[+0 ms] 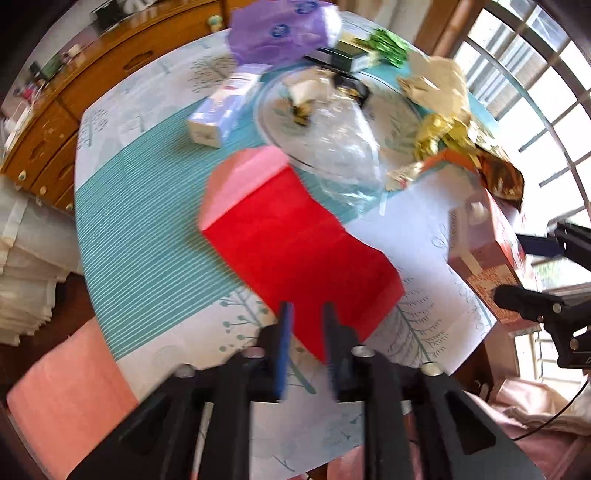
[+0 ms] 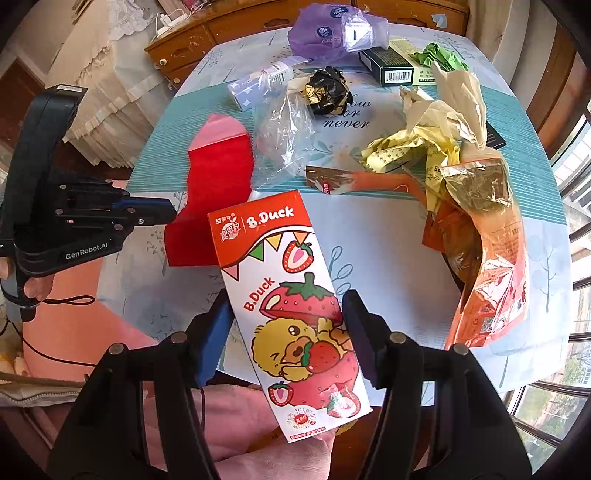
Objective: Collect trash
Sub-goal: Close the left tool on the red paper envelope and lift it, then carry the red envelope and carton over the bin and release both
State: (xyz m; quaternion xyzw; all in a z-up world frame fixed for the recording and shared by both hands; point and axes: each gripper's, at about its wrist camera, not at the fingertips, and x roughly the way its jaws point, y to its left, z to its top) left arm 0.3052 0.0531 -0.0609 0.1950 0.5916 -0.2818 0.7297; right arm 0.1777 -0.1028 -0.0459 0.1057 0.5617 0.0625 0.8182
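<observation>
Red paper bag point(image 1: 295, 243) lies on its side at the near middle of the tabletop point(image 1: 147, 229), its pale pink mouth end pointing far-left; what is inside it cannot be seen. The left gripper point(image 1: 306, 332) hangs over the bag's near edge with its fingers point(image 1: 284, 332) partly spread, and the blur hides whether they pinch the bag. The right gripper point(image 2: 288, 317) has its fingers point(image 2: 218, 325) pressed on either side of a strawberry milk carton point(image 2: 291, 310) marked B.Duck, held upright-tilted above the near edge of the tabletop.

Loose trash is scattered beyond. A clear plastic bag point(image 2: 280, 144) lies crumpled just beside the red bag's far end. A black-and-gold crumpled wrapper point(image 2: 328, 92) sits beyond it, near a lilac carton point(image 2: 251, 88) lying on its side. A purple plastic bag point(image 2: 325, 33) and a dark box point(image 2: 388, 66) rest at the far edge, with green crumpled paper point(image 2: 439, 55) beside the box. On the right, yellow and cream crumpled paper point(image 2: 424, 140) heaps against a torn orange foil-lined snack bag point(image 2: 484, 251), which gapes open and looks empty.
</observation>
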